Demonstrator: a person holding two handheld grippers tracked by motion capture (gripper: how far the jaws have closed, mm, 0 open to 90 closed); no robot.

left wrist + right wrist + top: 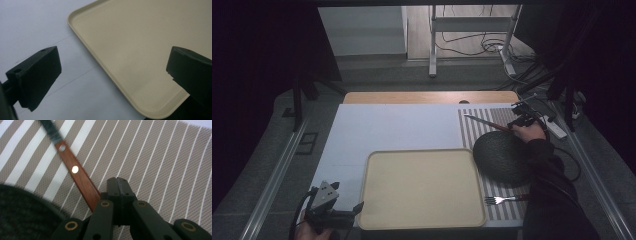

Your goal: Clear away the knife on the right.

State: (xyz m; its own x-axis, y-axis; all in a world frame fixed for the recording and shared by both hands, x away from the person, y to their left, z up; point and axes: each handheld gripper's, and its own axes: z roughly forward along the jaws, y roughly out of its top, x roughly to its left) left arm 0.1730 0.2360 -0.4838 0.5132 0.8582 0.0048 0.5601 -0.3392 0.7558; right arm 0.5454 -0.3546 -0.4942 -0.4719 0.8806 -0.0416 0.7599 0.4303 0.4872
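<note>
While the right tool [117,185] was pressed together on the knife [486,121] handle, its long axis ran leftward over the striped mat [472,131]. Tray [422,187] lay nearer the spread left tool [337,214]

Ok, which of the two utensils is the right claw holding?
The knife at the mat's far end, gripped by its wooden handle; the fork lies untouched near the front edge.
</note>
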